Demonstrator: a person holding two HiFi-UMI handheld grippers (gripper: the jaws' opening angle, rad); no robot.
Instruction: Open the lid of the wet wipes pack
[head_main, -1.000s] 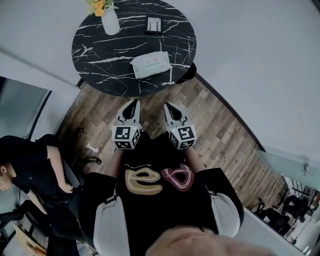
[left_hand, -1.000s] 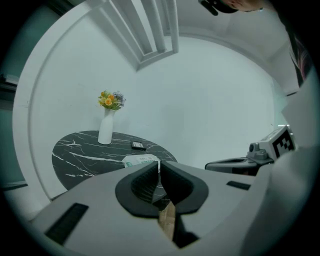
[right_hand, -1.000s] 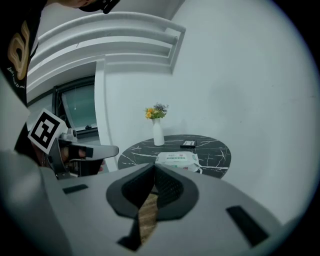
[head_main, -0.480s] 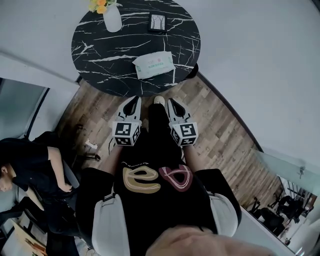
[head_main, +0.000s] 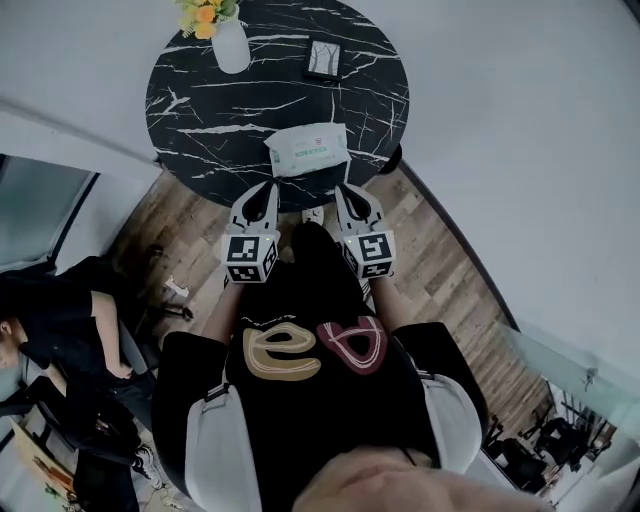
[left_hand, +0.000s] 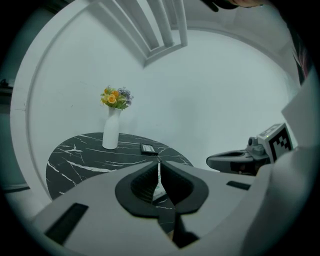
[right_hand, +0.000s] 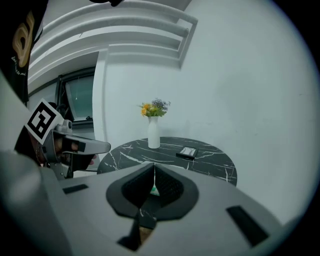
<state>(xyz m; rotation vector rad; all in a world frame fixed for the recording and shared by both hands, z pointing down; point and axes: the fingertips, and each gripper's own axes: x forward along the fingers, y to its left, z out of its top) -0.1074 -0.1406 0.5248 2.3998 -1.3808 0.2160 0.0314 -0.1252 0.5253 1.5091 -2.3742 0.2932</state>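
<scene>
- Looking down from the head view, the wet wipes pack lies flat on the round black marble table. It's at the edge nearest the person, well apart from the white vase and the small dark frame on the far side.
- Both claws are closed with nothing in them. The left gripper shows only a hairline slit between its jaws in its own view, and the right gripper looks the same.
- Their tips hang near the table's near edge, one on each side of the pack's near end, and neither touches it.
- My guess on handling: it's a soft plastic pack, fairly light, squishy, with slick film. It'll probably skate on that polished top if you poke at the lid with one claw only.
- So I'd pin the body of the pack with one claw and hook the lid's free lip with the other.
- I can't tell which way the lid hinges, since the top of the pack is too small to make out from here.
- Go easy on the middle, because a hard squeeze would likely just buckle it.
</scene>
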